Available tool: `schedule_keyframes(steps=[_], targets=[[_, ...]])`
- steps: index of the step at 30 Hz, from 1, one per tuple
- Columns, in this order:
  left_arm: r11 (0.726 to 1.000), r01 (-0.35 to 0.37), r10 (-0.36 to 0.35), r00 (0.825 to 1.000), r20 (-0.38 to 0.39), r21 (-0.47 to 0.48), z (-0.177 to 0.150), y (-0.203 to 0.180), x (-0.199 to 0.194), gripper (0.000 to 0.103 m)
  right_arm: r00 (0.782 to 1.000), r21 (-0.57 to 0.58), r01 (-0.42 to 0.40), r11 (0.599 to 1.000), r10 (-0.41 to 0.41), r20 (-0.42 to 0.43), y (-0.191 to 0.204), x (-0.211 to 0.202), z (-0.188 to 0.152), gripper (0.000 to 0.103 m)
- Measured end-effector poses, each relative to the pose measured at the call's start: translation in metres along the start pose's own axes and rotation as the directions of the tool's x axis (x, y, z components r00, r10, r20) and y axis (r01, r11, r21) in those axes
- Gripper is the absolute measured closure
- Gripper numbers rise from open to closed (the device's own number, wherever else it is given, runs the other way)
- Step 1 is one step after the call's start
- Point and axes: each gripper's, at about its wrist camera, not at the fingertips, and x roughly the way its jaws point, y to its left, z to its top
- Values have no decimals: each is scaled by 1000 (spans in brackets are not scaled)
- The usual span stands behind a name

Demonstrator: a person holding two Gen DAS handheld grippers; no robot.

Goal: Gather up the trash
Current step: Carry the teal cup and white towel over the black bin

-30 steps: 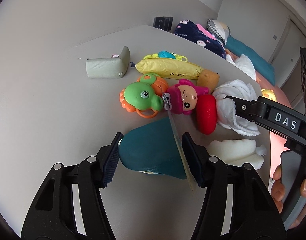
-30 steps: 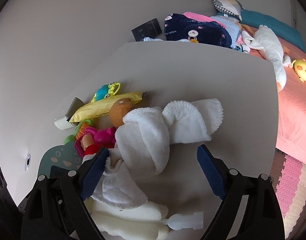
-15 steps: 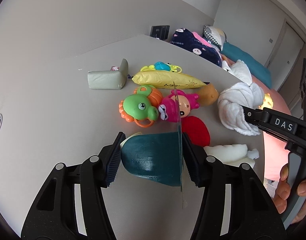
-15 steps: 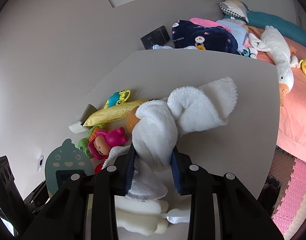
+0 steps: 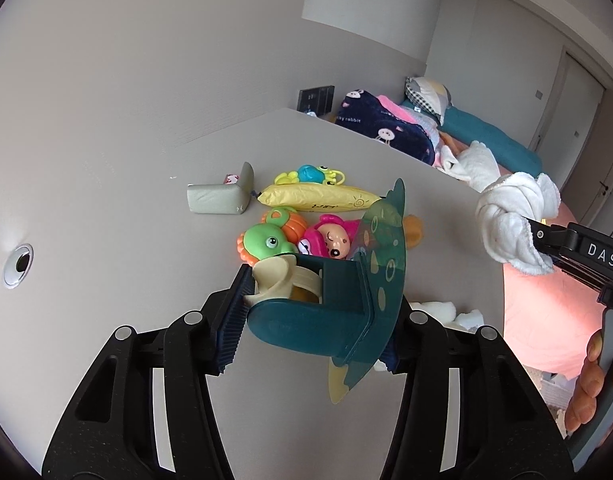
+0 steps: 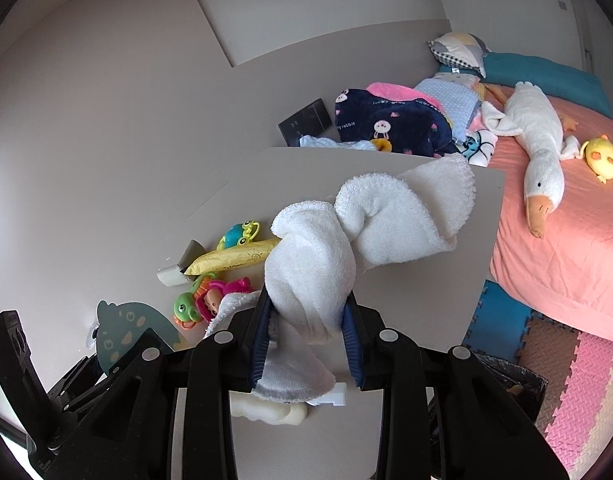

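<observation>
While both hands carry a load, the step in hand looks like the lift-off. The left hand-held gripper (image 5: 312, 312), jaws closing, clamps a teal holder (image 5: 330, 312) at lower centre, raised off the counter (image 5: 106, 208). The right hand-held gripper (image 6: 306, 344) pinches a white cloth (image 6: 346, 248) at mid-frame, jaws narrow. Toys (image 5: 290, 236) lie on the counter. Next, each load likely needs carrying to a bin; a dark bag (image 6: 510, 380) shows at lower right.

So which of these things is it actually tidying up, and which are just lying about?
In hand:
- white cloth, in the right tongs
- teal holder, in the left tongs

Lying about:
- green frog toy
- pink doll
- yellow packet
- grey block
</observation>
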Motion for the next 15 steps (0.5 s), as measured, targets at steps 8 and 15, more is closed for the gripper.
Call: schedule_keyframes(steps=[8,15], targets=[[999,24,-26,999,30,47,6,-31,-21,51,999,29,1,1000,-3,50,-19,-36,-1,69],[993,71,-74,997,33,91,7,-66,-26,51,996,60,26,998,-31,80,-45,-63,-3,69]])
